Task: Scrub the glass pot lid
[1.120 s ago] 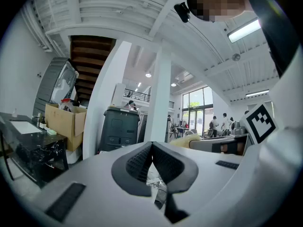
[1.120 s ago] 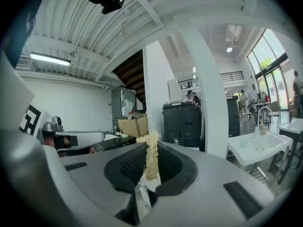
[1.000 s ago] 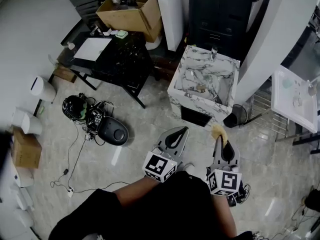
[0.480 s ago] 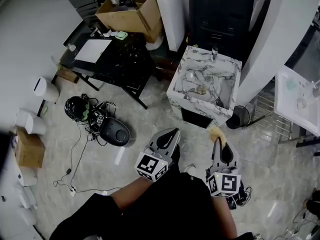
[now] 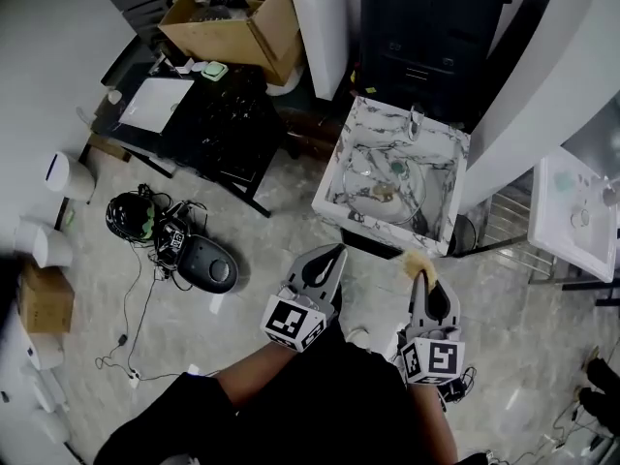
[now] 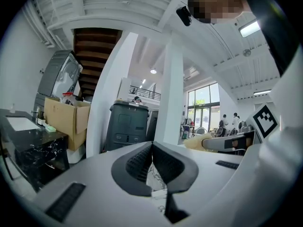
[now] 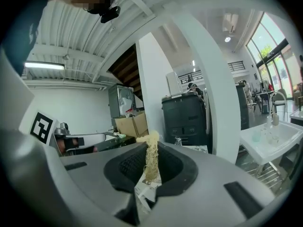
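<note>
You're holding both claws side by side over the pale floor (image 5: 262, 231), on the near side of the sink block and not touching it.

Left claw (image 5: 330, 260): its jaws are sitting pressed together with nothing between them. The left gripper view is showing the same, with the left claw's (image 6: 151, 156) ribbed pads (image 6: 137, 163) meeting edge to edge.

Right claw (image 5: 424, 277): it's gripping a yellowish fibrous scrubber (image 5: 418, 260), which is sticking out past the tips toward the far side. In the right gripper view the scrubber (image 7: 152, 148) is standing upright between the right claw's (image 7: 151, 168) dark pads. The left gripper view is also catching it at right, where the scrubber (image 6: 194, 142) is poking out of the other claw.

Glass pot lid (image 5: 381, 188): it's lying in the basin of the marble sink block (image 5: 334, 187), far of both claws and well apart from them. A small faucet (image 5: 414, 119) is standing on the block's far rim. There's a small green item in the basin near the lid, and I can't tell what it is.

Around you:
- A dark cabinet (image 5: 431, 27) is standing behind the sink.
- A black worktop (image 5: 218, 124) is sitting at far left with a white sheet (image 5: 153, 101) on it.
- An open cardboard box (image 5: 237, 22) is sitting beyond the worktop.
- A helmet (image 5: 131, 216) and a tangle of cables are lying on the floor at left.
- A white basin (image 5: 572, 206) is showing at the right edge.
</note>
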The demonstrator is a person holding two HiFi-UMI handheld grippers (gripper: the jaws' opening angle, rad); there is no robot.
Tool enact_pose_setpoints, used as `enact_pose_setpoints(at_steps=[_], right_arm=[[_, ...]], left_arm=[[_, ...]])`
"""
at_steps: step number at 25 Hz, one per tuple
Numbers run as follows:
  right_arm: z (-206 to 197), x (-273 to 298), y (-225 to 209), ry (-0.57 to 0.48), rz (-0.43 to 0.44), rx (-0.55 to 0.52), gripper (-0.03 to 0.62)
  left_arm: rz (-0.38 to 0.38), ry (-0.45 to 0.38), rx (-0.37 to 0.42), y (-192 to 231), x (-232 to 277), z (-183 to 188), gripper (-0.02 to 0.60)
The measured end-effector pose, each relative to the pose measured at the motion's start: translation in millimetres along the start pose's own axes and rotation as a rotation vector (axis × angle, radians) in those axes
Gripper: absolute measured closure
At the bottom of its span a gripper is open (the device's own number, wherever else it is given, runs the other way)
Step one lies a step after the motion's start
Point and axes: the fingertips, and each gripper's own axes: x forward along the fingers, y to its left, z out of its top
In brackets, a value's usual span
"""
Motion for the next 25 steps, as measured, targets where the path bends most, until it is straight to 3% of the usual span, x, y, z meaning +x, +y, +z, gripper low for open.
enact_pose_setpoints(at_steps=[6,16,25], right_arm=[[4,88,-9,0.082,-0.025,-0.013,0.533],[-24,220,12,0.239,-0.012,-0.048,0.533],[-66,280,13,0.330,0.053,-0.040,0.533]], left_arm=[[-0.037,0.036,-0.086,59,55,-3,0.565],[-0.123,0.094,-0.112,145,122,-12,0.565],[-0.083,0.120,-0.097,197,146,-25,0.565]])
